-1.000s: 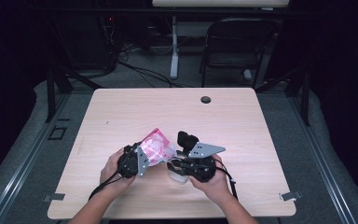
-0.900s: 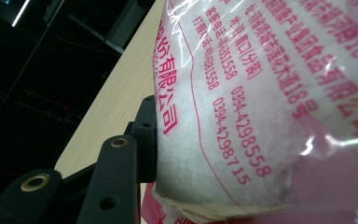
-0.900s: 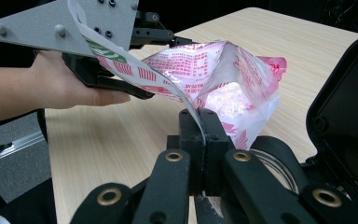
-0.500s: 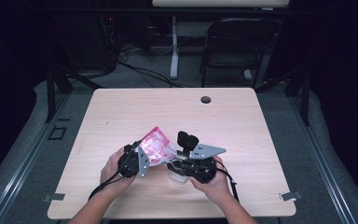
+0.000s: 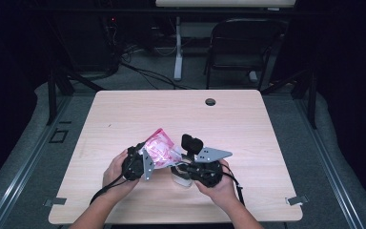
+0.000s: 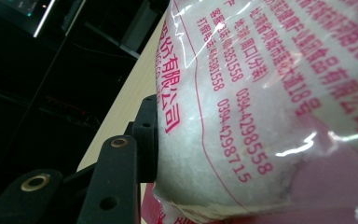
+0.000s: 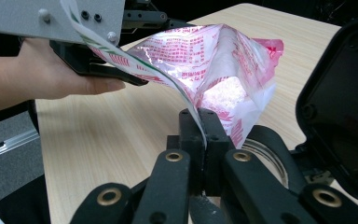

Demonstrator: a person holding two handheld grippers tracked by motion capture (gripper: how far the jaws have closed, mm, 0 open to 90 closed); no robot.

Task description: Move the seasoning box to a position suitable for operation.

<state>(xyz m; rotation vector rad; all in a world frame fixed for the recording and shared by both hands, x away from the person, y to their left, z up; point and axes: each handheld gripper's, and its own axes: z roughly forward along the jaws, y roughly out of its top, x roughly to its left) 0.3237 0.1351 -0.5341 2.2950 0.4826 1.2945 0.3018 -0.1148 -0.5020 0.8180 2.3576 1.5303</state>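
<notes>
The left tool (image 5: 140, 164) clamps the body of the pink-printed granule bag (image 5: 159, 148), raised at centre frame above the bench (image 5: 248, 124). The right tool (image 7: 200, 122), jaws together, pinches the bag's edge, keeping the mouth open over the clear container (image 7: 263, 156).

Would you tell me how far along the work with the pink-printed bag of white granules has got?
Done: the bag is off the table, its mouth open. In hand: the left gripper grips the filled part, and the right gripper is shut on the bag's edge. Left: the container by the right gripper likely awaits the granules; none are seen pouring yet.
</notes>
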